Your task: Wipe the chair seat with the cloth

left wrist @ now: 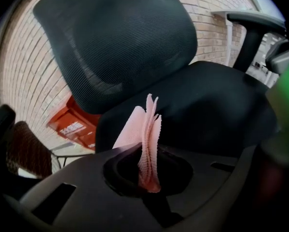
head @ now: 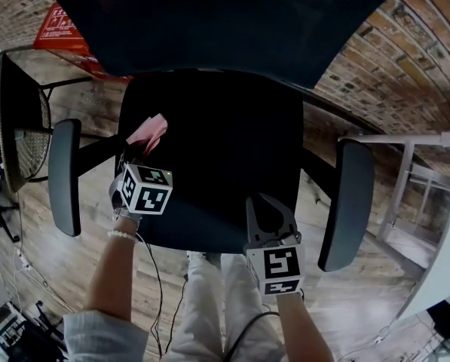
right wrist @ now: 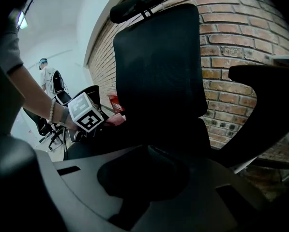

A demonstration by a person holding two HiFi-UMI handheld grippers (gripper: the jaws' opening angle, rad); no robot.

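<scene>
The black chair seat (head: 225, 145) fills the middle of the head view. A pink cloth (head: 148, 132) is pinched in my left gripper (head: 136, 151), which is shut on it over the seat's left rear part. In the left gripper view the cloth (left wrist: 149, 139) stands up folded between the jaws, with the seat (left wrist: 217, 105) beyond it. My right gripper (head: 261, 200) hovers over the seat's front right edge, its jaws together and holding nothing. The right gripper view shows its own tips (right wrist: 149, 149) dark and closed, and the left gripper (right wrist: 105, 122) with the cloth (right wrist: 116, 121) off to the left.
The mesh backrest (head: 225, 21) rises behind the seat. Armrests stand on the left (head: 63, 176) and right (head: 347, 202). A red sign (head: 59, 25) leans by the brick wall, a white frame (head: 413, 145) is at the right, and a dark wire object (head: 25, 138) at the left.
</scene>
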